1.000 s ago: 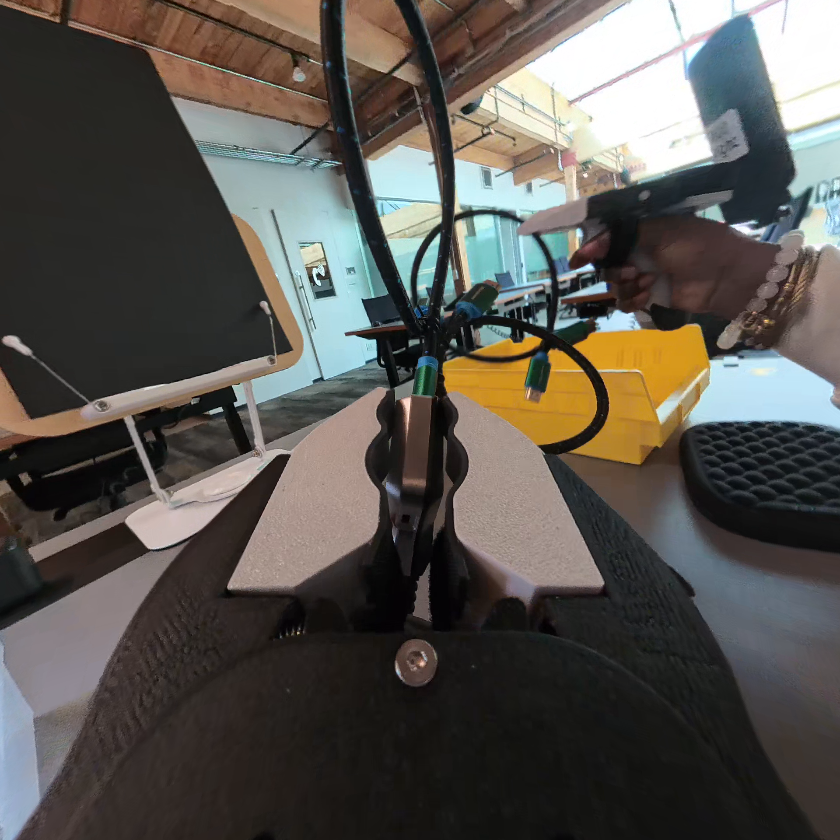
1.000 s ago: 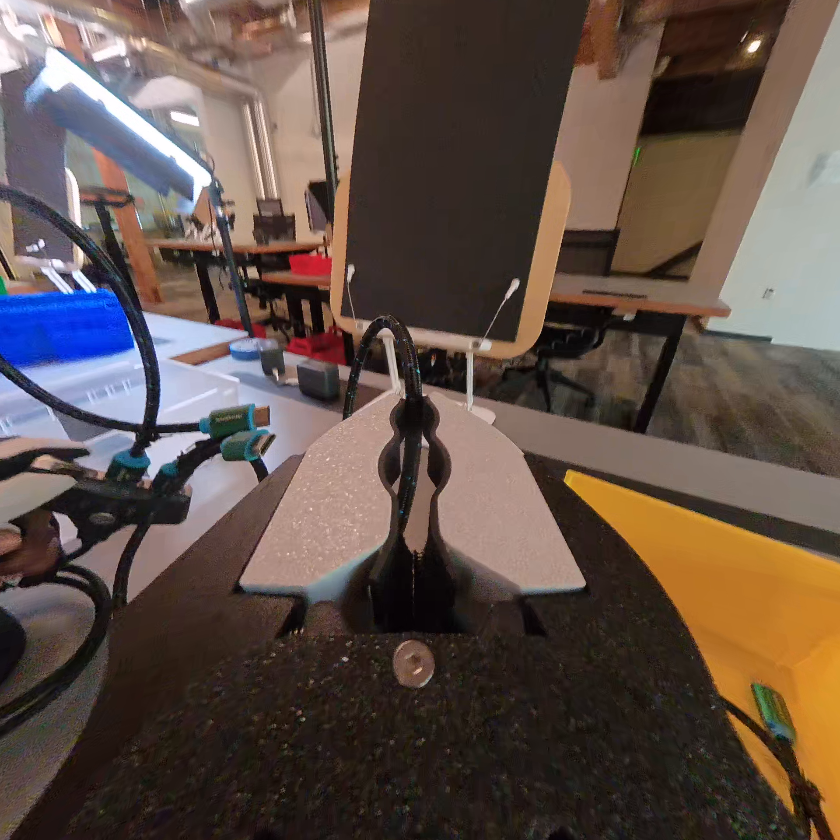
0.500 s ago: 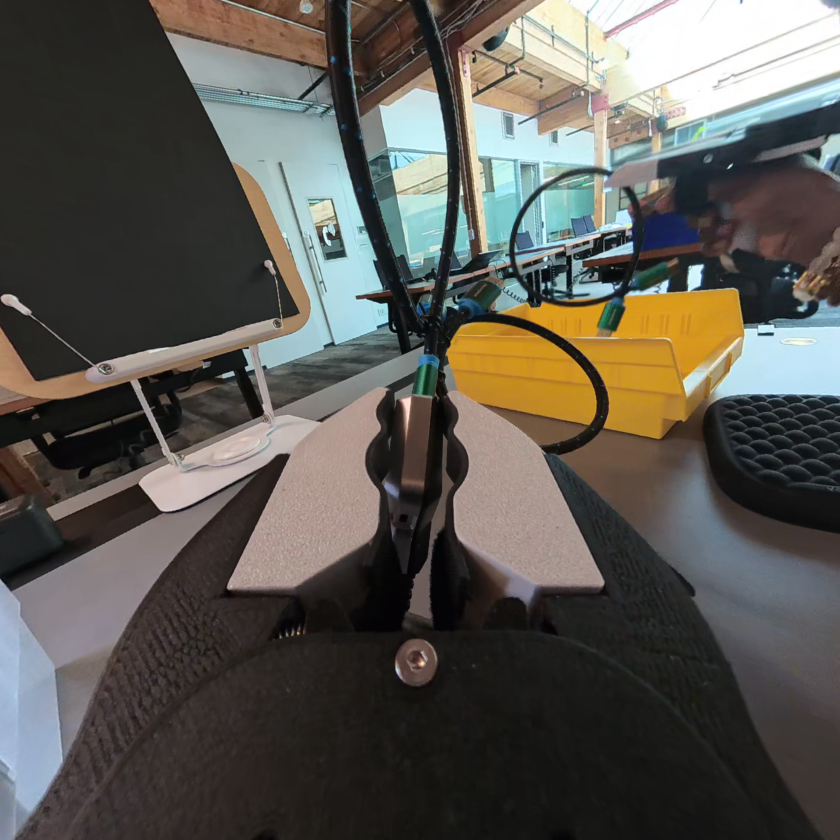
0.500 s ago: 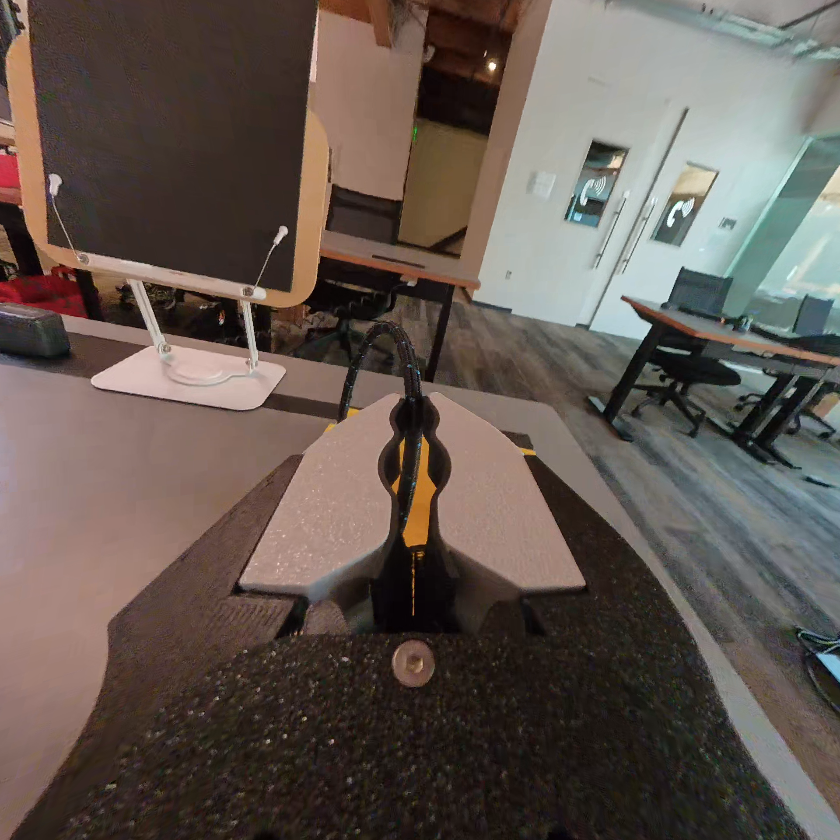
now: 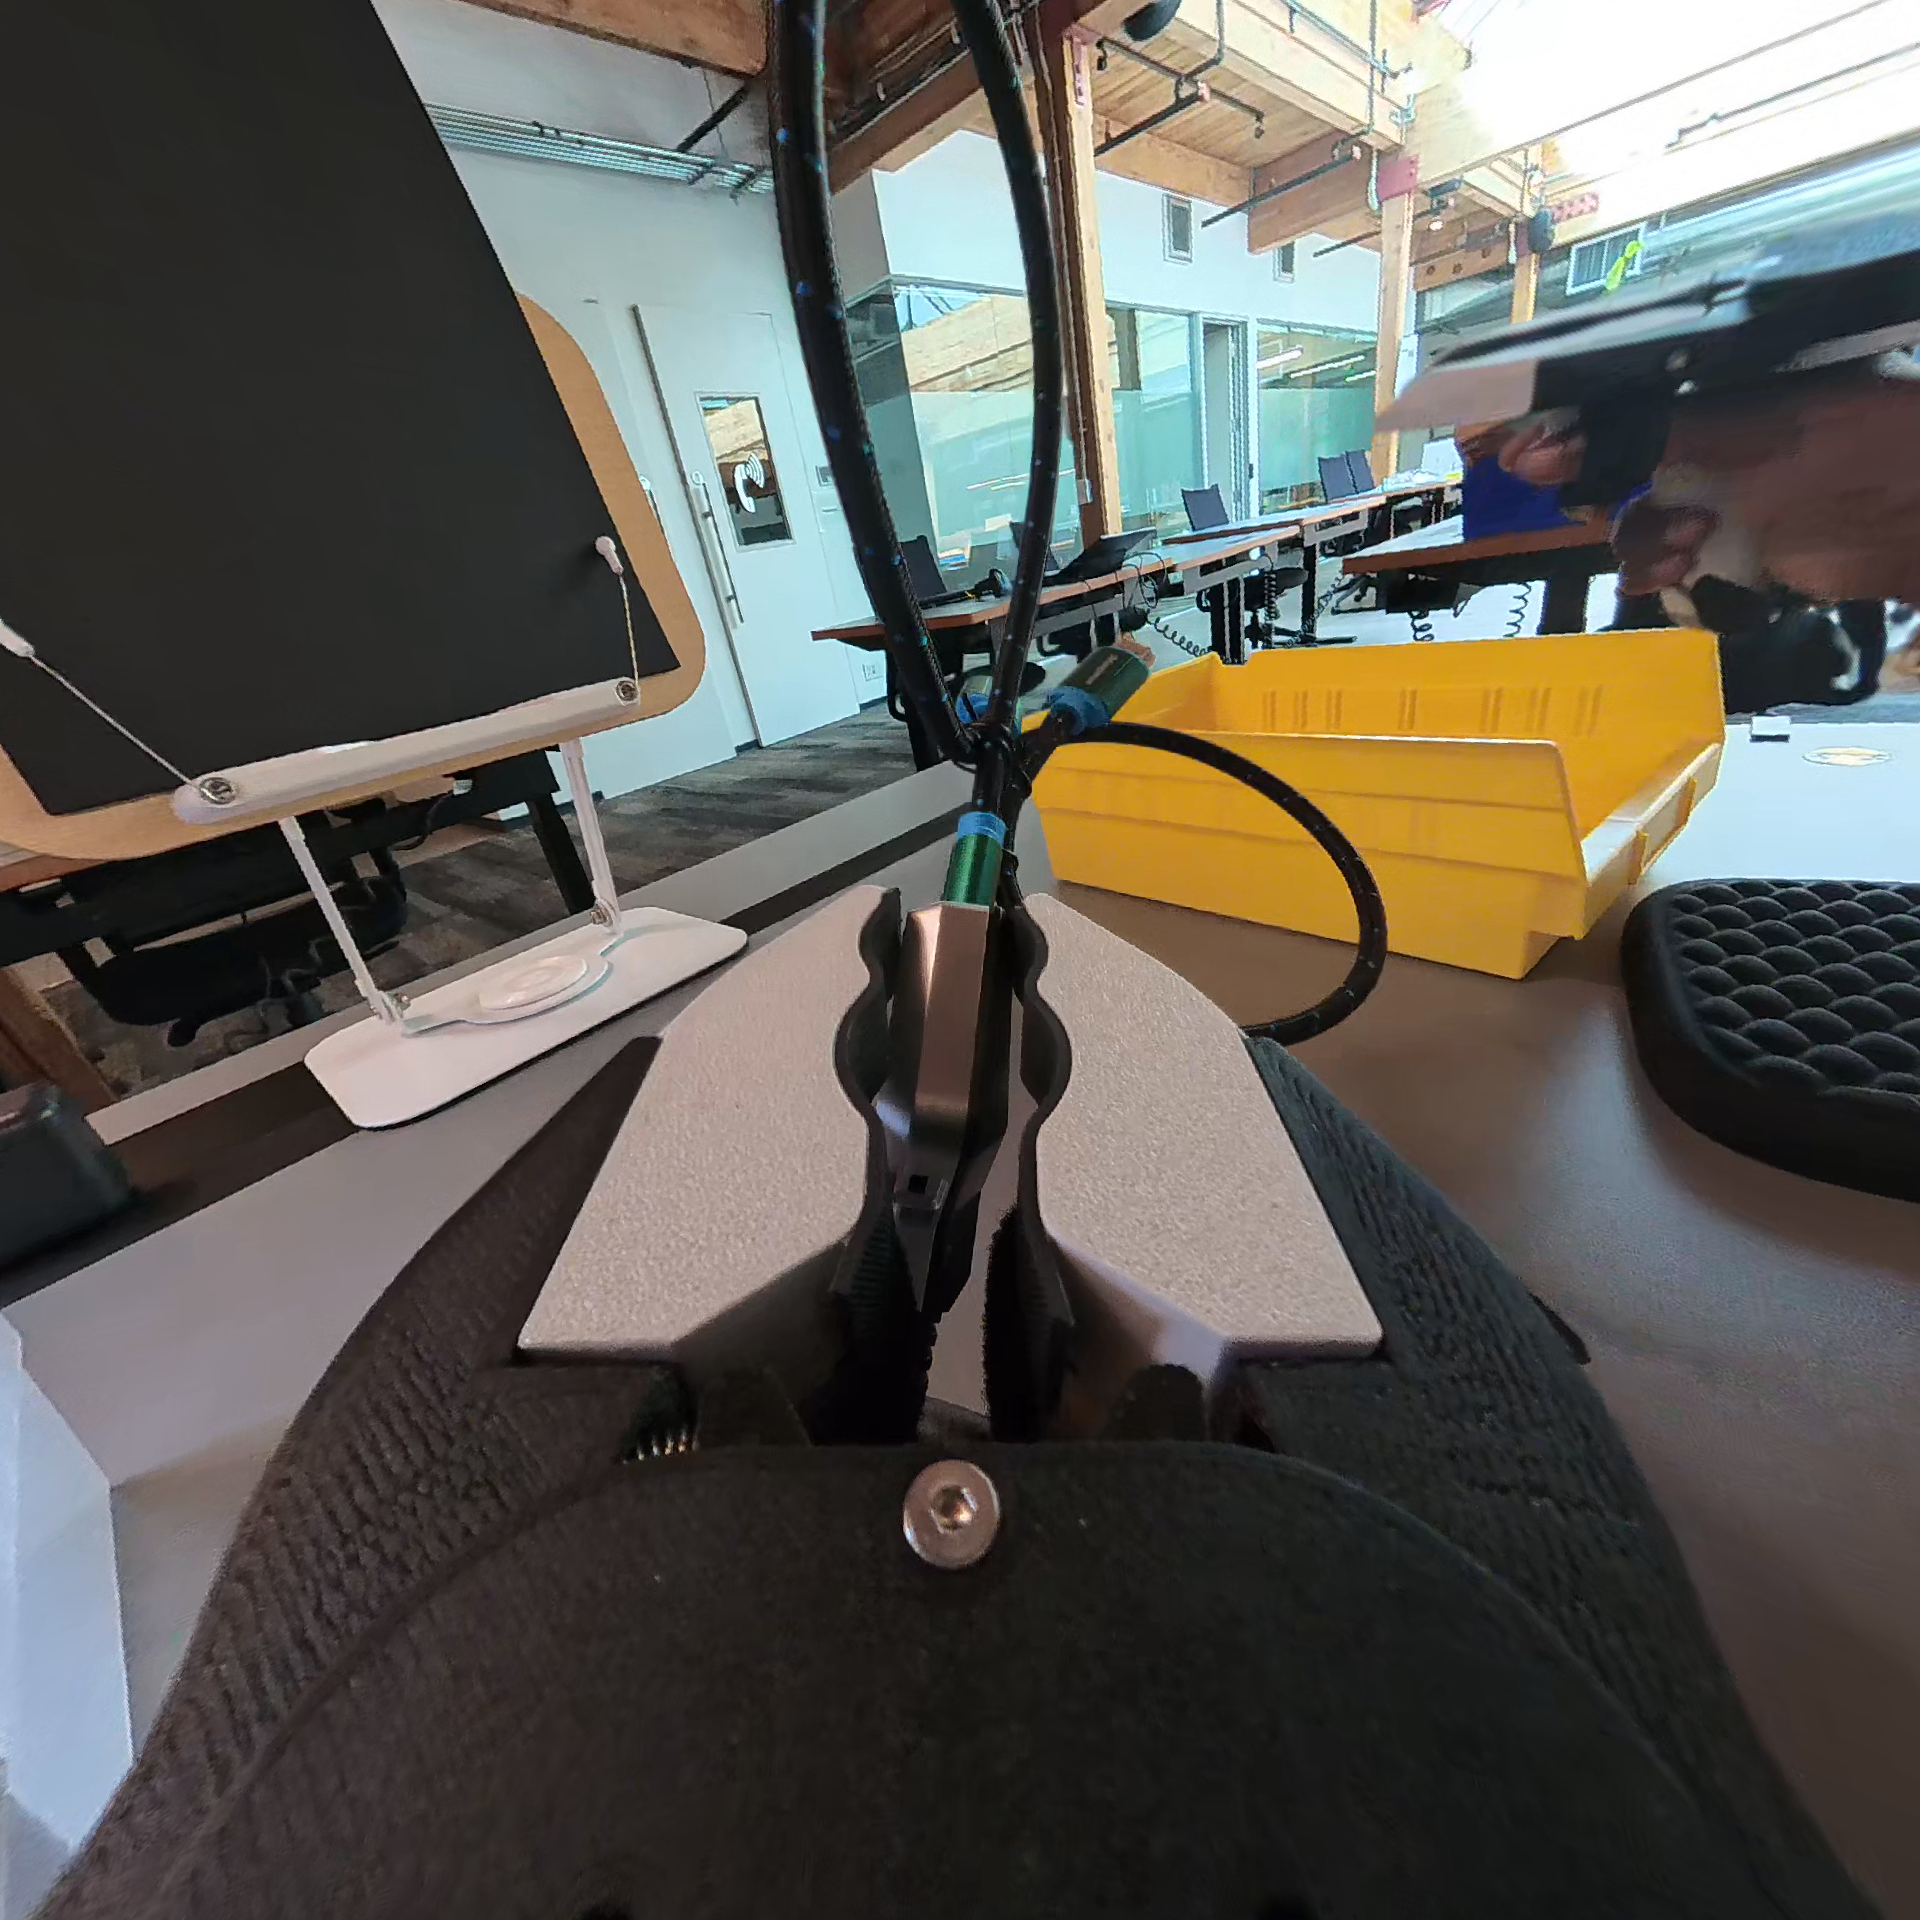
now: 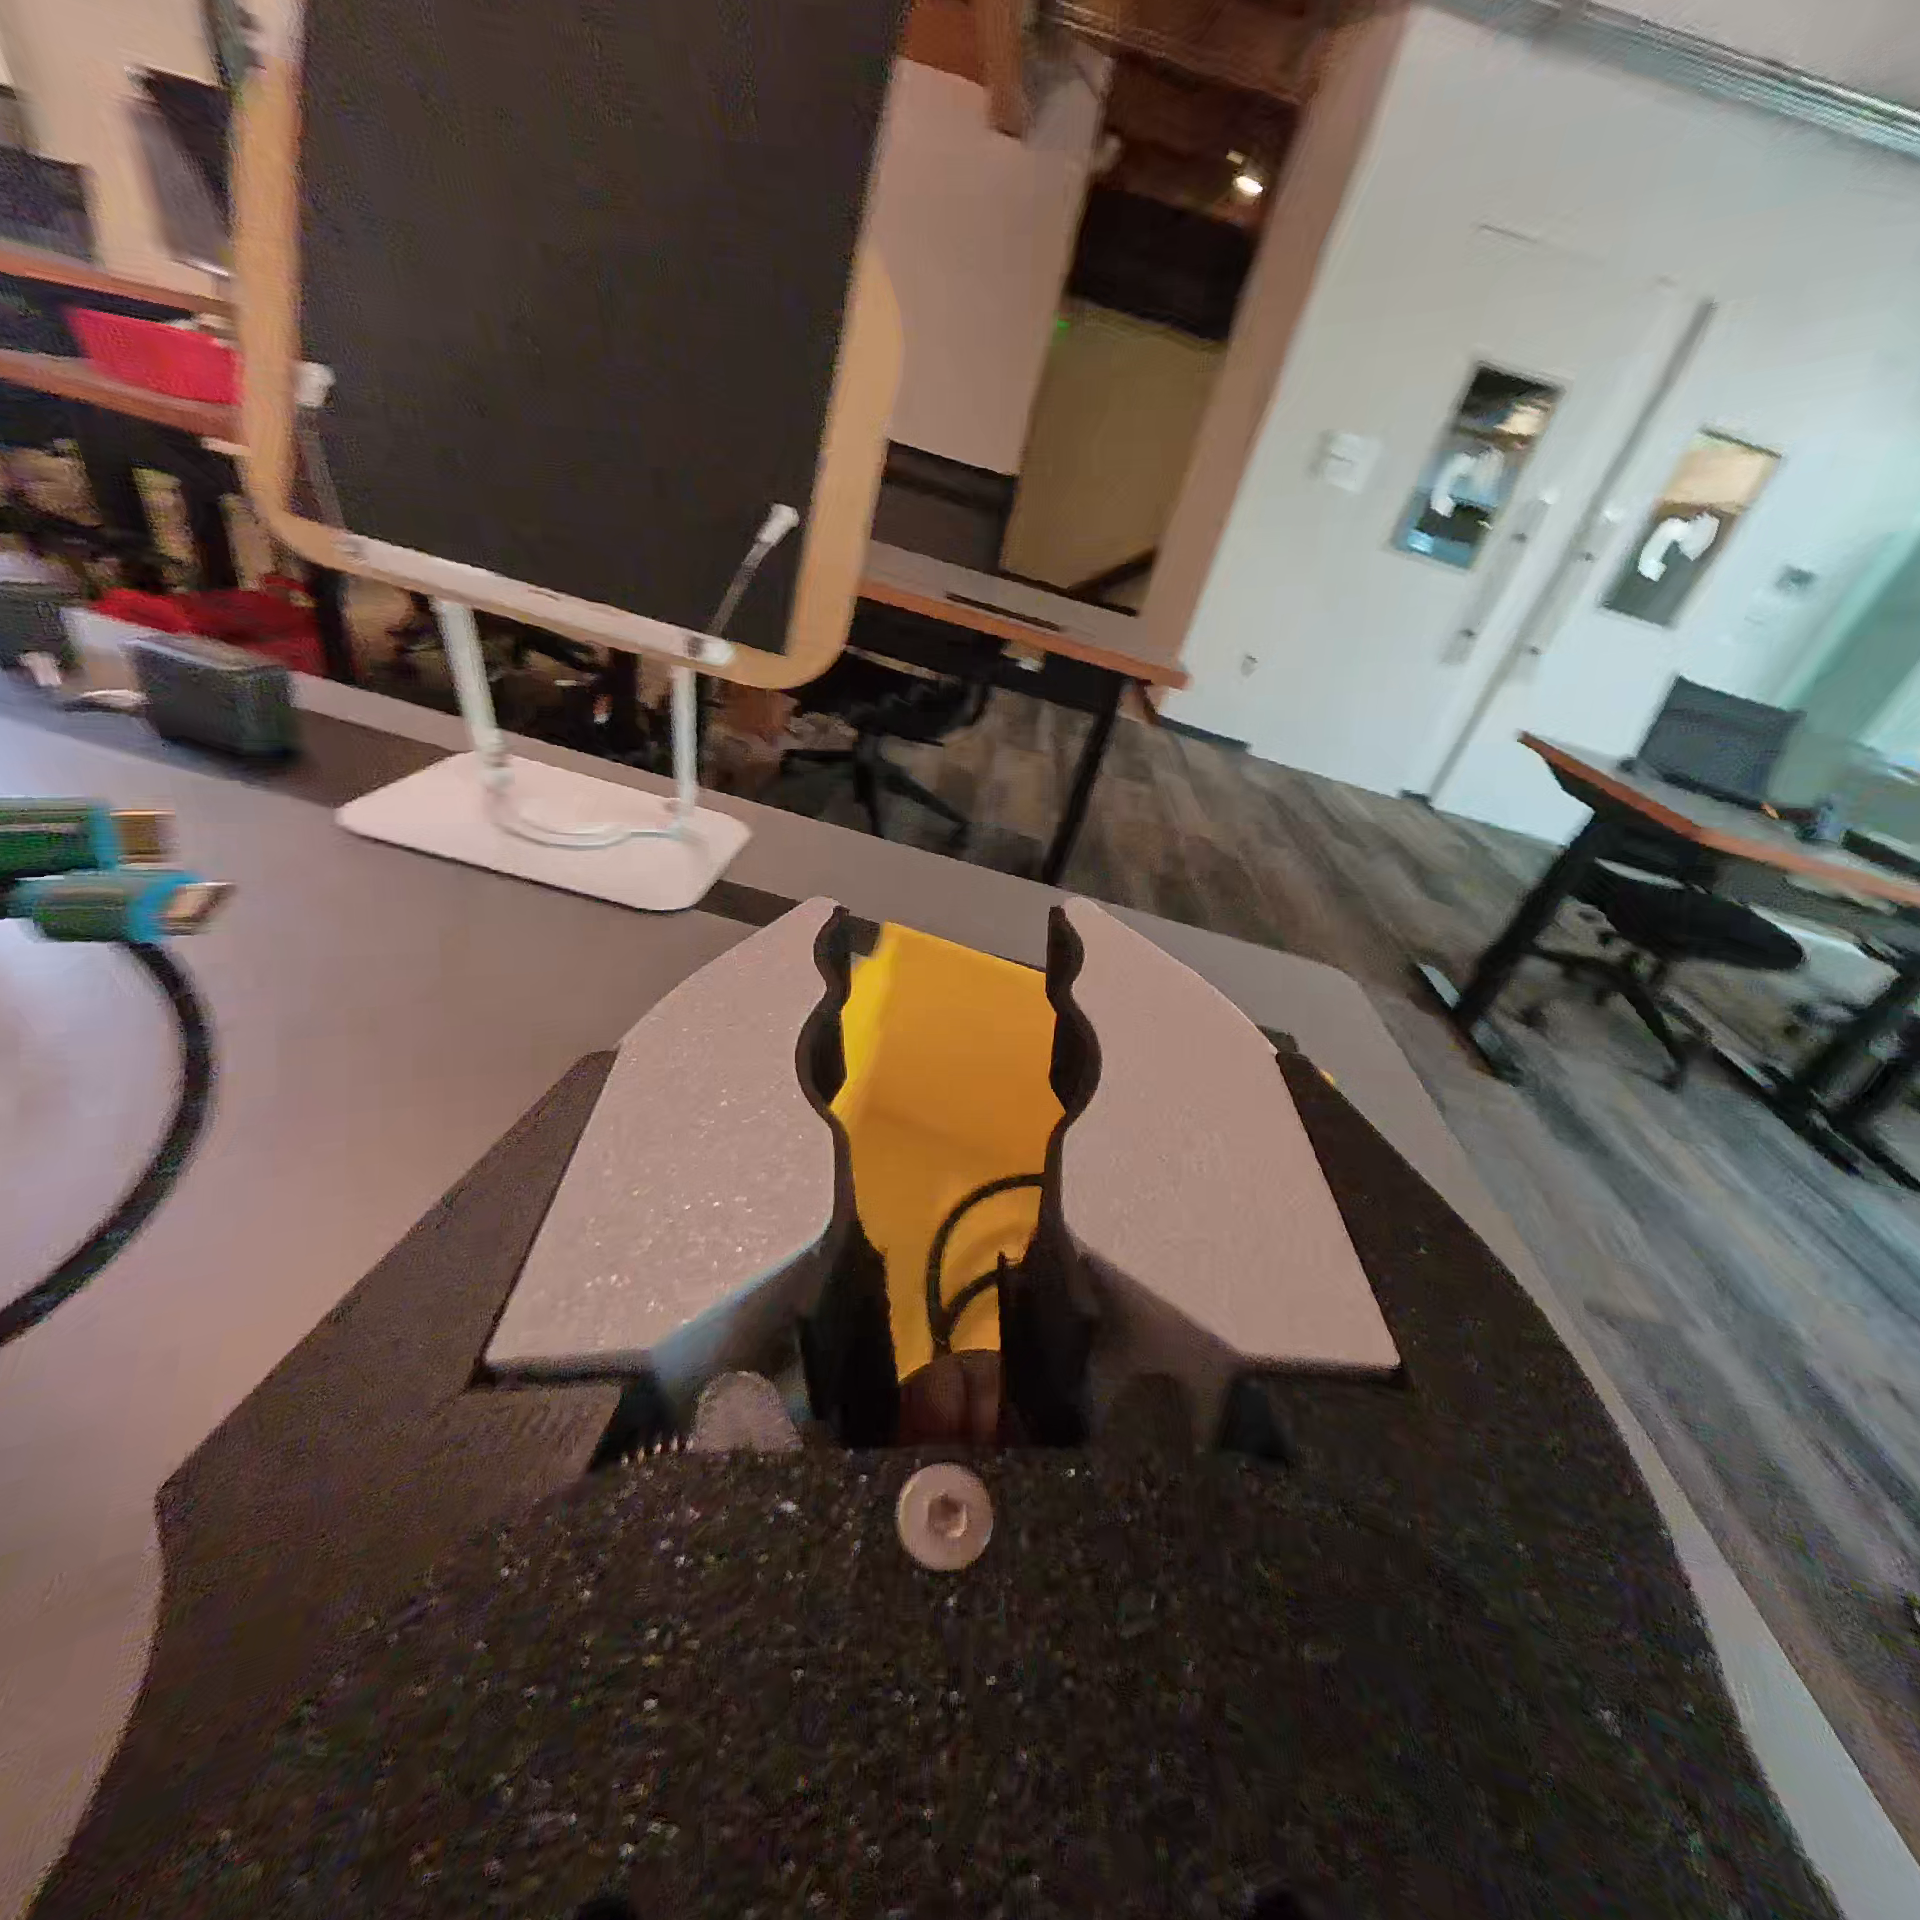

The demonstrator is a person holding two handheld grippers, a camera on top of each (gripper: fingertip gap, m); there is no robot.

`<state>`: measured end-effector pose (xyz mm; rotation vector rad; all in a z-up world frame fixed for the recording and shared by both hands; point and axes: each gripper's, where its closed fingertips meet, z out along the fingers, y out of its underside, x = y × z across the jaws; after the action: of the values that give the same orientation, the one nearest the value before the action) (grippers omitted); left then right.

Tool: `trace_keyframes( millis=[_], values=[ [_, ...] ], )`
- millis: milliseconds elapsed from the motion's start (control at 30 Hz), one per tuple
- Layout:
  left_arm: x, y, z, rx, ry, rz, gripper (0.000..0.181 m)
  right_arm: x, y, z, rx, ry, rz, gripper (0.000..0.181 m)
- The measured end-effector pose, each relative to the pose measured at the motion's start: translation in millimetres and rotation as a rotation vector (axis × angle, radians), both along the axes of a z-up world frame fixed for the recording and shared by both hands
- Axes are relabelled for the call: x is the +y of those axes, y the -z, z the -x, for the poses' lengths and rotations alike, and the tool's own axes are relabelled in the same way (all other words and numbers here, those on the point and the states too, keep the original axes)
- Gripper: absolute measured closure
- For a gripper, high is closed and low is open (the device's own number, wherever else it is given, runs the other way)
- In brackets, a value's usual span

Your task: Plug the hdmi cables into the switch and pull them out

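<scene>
My left gripper [image 5: 951, 920] is shut on a small grey HDMI switch [image 5: 940, 1049], held above the table. A green HDMI plug with a blue collar [image 5: 971, 868] sits in the switch's far end. Black braided cables [image 5: 821, 364] rise from there out of the top of the view, and two more green plugs [image 5: 1101, 686] hang loose behind. My right gripper [image 6: 948, 935] is open and empty over a yellow bin [image 6: 935, 1060]. A black cable [image 6: 977, 1236] lies in the bin below it. The two loose plugs [image 6: 104, 862] show at the left of the right wrist view.
The yellow bin [image 5: 1403, 810] stands on the grey table, far right of the left gripper. A black textured mat [image 5: 1787, 1029] lies at the right. A black board on a white stand [image 5: 260, 416] is at the back left, with a small dark box [image 6: 213, 691] near it.
My right gripper has swung over the yellow bin, opened and let go of the black cable, which now lies in the bin. My left gripper keeps hold of the switch.
</scene>
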<state>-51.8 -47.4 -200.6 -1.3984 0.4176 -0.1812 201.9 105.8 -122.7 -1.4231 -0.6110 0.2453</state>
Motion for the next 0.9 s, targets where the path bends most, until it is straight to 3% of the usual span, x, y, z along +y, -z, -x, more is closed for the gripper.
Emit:
trace_keyframes(
  millis=[100, 200, 333, 467, 567, 767, 900],
  values=[
    [1.2, 3.6, -1.7, 0.039, -0.01, 0.009, 0.161, -40.3, -6.1, 48.3, -0.088, -0.194, -0.077, 0.145],
    [4.3, 13.0, -5.3, 0.162, -0.05, 0.028, 0.162, -91.9, -2.9, 101.6, -0.316, -0.428, -0.241, 0.148],
    [7.7, 31.6, -16.2, 0.368, -0.077, 0.068, 0.162, -143.2, 61.8, 148.3, -0.777, -0.717, -0.316, 0.152],
    [7.5, 41.1, -26.5, 0.473, -0.061, 0.075, 0.162, -181.6, 114.1, 186.4, -0.807, -0.922, -0.263, 0.161],
    [6.7, 42.1, -29.2, 0.462, -0.04, 0.083, 0.162, -176.1, 128.5, 208.5, -0.815, -0.815, -0.416, 0.162],
    [5.2, 46.7, -34.9, 0.461, 0.002, 0.113, 0.162, -145.5, 124.8, 223.3, -1.027, -0.553, -0.758, 0.162],
    [6.5, 52.3, -33.1, 0.511, -0.012, 0.134, 0.162, -140.7, 135.9, 226.0, -1.125, -0.558, -0.775, 0.172]
  ],
)
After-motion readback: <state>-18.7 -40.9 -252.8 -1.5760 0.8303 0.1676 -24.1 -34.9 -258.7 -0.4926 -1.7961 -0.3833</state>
